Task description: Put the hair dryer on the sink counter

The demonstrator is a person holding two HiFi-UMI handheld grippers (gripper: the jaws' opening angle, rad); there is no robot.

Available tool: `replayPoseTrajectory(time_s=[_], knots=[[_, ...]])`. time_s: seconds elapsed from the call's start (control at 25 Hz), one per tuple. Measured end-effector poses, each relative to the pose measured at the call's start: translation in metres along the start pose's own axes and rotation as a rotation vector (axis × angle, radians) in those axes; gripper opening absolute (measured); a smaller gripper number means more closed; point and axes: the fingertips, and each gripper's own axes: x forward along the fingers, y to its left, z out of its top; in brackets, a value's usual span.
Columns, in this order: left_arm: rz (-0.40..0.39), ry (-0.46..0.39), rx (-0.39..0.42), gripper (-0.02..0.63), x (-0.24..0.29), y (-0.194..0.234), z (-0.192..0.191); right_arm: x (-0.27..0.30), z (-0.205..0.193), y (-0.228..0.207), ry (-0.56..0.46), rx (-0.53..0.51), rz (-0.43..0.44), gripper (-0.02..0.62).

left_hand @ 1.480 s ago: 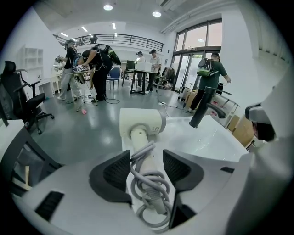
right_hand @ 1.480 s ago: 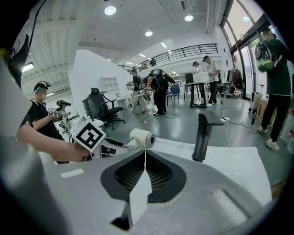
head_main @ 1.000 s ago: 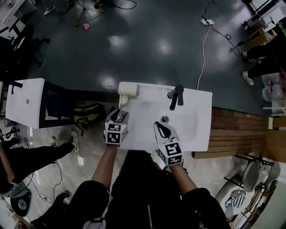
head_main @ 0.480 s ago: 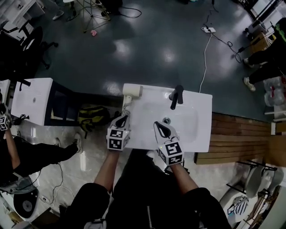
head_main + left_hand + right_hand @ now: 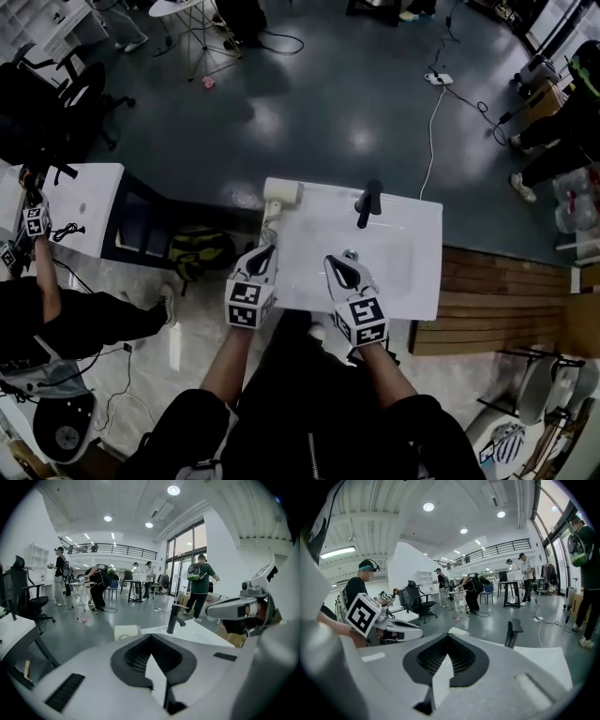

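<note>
The cream hair dryer (image 5: pixel 281 194) lies on the far left corner of the white sink counter (image 5: pixel 412 272), with its cord trailing toward me. My left gripper (image 5: pixel 261 255) hovers at the counter's near left edge, shut and empty, a short way from the dryer. In the left gripper view the dryer (image 5: pixel 126 632) shows just beyond the closed jaws (image 5: pixel 151 637). My right gripper (image 5: pixel 339 270) is over the basin's near side, also shut with nothing in it. In the right gripper view the dryer (image 5: pixel 458 632) sits past the closed tips (image 5: pixel 449 637).
A black faucet (image 5: pixel 367 204) stands at the counter's far edge. A yellow-black bag (image 5: pixel 199 248) lies on the floor to the left. Another white counter (image 5: pixel 84 211) is further left, with a person's gripper (image 5: pixel 36 222) by it. Wooden decking (image 5: pixel 497 291) is to the right.
My left gripper's jaws have shut with nothing in them and drawn back from the hair dryer's handle toward me. The dryer stays on the counter's corner. The right gripper has barely moved.
</note>
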Motion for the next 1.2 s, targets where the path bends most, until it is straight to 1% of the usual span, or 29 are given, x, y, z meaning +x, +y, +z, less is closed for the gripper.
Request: replayPoseTrajectory(time_s=[0.32, 0.56, 0.84, 1.2], knots=[[-0.009, -0.088, 0.002, 0.012, -0.035, -0.022, 0.02, -0.029, 0.019, 0.004, -0.068, -0.04, -0.014, 0.003], [-0.009, -0.127, 0.008, 0.012, -0.056, -0.035, 0.027, -0.049, 0.027, 0.009, -0.107, -0.065, -0.02, 0.003], [-0.011, -0.147, 0.023, 0.012, -0.071, -0.046, 0.029, -0.062, 0.027, 0.014, -0.123, -0.087, -0.022, 0.003], [-0.013, -0.152, 0.034, 0.012, -0.072, -0.054, 0.033, -0.069, 0.029, 0.007, -0.123, -0.096, -0.03, 0.003]])
